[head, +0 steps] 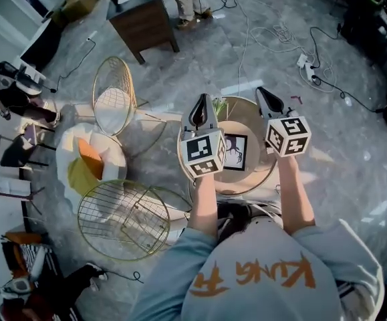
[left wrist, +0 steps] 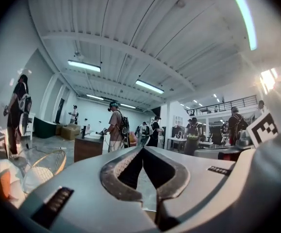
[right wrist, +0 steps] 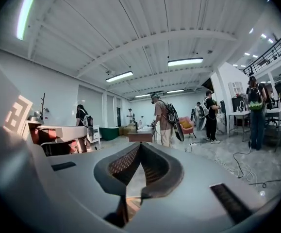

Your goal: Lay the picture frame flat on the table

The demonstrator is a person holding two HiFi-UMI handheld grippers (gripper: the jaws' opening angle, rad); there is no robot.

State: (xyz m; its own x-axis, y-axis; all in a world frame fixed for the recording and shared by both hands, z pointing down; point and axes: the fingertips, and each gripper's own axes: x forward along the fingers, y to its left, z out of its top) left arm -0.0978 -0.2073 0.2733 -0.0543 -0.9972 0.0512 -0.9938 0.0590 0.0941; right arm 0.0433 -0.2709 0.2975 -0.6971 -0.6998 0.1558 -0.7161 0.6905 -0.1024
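A black picture frame (head: 234, 151) with a white mat and a dark print appears to lie flat, face up, on the small round wooden table (head: 240, 180) in the head view. My left gripper (head: 203, 97) hovers over the table's left rim and my right gripper (head: 261, 89) over its right rim. Both sit above the frame, point away from me and touch nothing. In the left gripper view the left gripper (left wrist: 141, 148) has its jaws together at the tip with nothing between them. The right gripper (right wrist: 139, 144) shows the same in its own view. Neither gripper view shows the frame.
Left of the table stand a gold wire chair (head: 113, 102), a wire basket table (head: 123, 218) and a white seat with orange and yellow cushions (head: 89, 162). A dark wooden cabinet (head: 143, 19) stands further back. Cables (head: 313, 65) cross the floor at right. People (left wrist: 115, 125) stand around the hall.
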